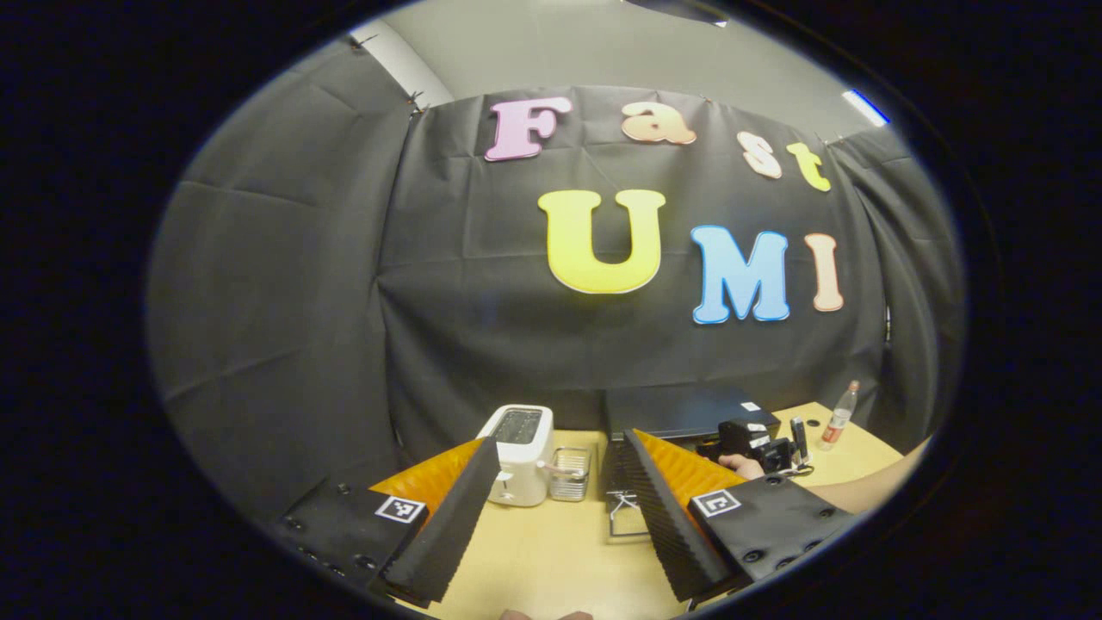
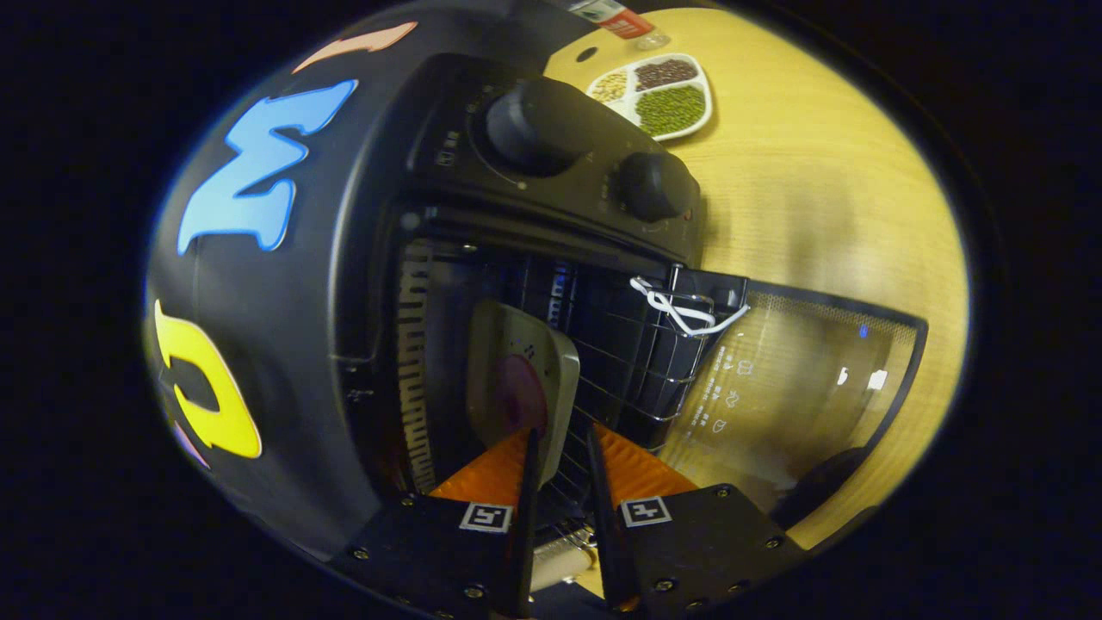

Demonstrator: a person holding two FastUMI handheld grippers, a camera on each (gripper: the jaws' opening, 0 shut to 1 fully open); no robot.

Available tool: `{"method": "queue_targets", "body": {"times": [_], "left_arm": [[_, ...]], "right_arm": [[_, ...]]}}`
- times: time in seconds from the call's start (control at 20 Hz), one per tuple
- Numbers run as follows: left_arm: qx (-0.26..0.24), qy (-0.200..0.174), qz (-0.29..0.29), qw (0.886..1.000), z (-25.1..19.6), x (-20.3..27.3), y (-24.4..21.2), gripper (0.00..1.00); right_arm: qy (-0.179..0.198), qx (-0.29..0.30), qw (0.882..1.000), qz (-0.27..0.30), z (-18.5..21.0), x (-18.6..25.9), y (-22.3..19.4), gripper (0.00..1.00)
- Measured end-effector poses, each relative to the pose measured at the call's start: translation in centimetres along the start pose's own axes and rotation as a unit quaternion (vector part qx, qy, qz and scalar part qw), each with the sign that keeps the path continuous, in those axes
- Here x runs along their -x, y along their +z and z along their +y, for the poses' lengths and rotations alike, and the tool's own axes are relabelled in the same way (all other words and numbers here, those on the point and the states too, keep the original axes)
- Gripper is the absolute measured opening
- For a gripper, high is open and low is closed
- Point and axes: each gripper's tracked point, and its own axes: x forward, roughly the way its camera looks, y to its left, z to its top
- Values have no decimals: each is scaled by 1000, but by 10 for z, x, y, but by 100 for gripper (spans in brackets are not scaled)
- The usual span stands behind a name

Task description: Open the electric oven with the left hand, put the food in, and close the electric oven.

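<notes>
Right gripper view is showing the right gripper (image 2: 560, 448) reaching into the electric oven (image 2: 482, 284), door (image 2: 801, 379) lying open flat over the bench (image 2: 826, 198). Fingers are sitting nearly closed w/ a gap; can't tell if they're pinching the food plate (image 2: 516, 379) on the rack (image 2: 628, 353). Left gripper view is showing the left gripper (image 1: 560, 508) hanging released above the bench's near edge, toaster (image 1: 519, 452) standing at the back edge.
</notes>
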Motion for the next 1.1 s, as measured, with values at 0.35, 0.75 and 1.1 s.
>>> {"method": "queue_targets", "body": {"times": [0.35,0.75,1.1], "left_arm": [[5,-61,-12,998,-60,-15,2,94],[-7,-110,-27,994,-145,-28,20,100],[-4,-114,-54,992,-206,-15,53,100]], "right_arm": [[26,172,984,26,-14,100,28,41],[89,441,891,-59,15,235,99,41],[184,576,758,-245,113,385,173,40]]}}
